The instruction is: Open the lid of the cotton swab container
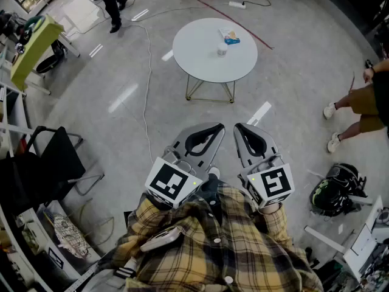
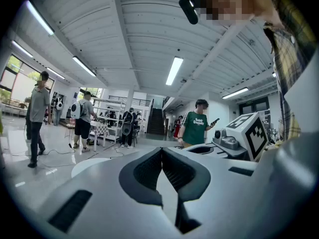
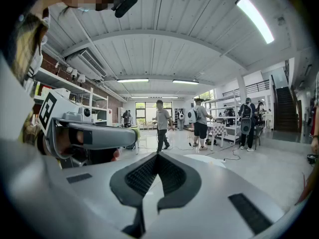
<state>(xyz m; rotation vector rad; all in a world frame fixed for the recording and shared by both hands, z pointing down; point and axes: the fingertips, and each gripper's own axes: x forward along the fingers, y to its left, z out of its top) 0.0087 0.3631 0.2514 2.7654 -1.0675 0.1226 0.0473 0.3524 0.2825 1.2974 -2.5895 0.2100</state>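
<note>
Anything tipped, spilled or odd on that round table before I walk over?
Nothing stands out. The small white container looks upright on the round table, with a blue packet lying beside it and no spill visible. The left hand-held gripper and right hand-held gripper are shut and empty.

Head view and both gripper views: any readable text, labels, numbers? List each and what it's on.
No text reads clearly.
Green T-shirt: white chest print, too blurred to read.
Blue packet on the round table: print too small.
Marker cubes: black-and-white square patterns, no letters.
</note>
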